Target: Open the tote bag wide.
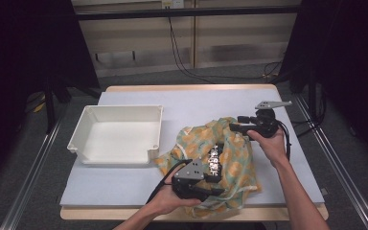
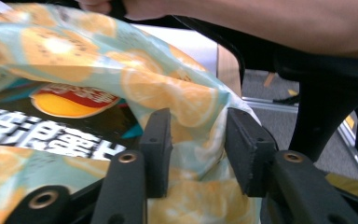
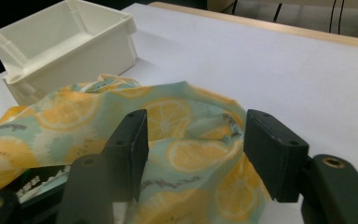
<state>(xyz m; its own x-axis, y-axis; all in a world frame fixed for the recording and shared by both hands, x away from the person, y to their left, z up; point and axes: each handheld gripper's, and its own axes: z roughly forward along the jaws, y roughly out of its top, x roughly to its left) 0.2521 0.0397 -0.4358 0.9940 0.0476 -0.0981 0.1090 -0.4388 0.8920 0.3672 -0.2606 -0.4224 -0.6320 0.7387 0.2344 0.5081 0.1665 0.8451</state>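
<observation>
High view, left of centre: white plastic bin, rectangular, thin-walled, sitting on the pale counter. Lower centre: left gripper, held in a hand that comes in from the bottom edge, lies across the near edge of a crumpled bag printed with orange slices on pale green. Right of centre: right gripper, wrist bent, points toward frame left at the bag's far edge.

Left gripper view adds what the high view cannot resolve: a dark snack packet with white lettering and an orange emblem lies in the bag's mouth. The jaws stand apart with thin, glossy bag film bulging between them, pads not pressing it.

Right gripper view: jaws apart, bag fold between them and unclamped; the bin is at upper left.
</observation>
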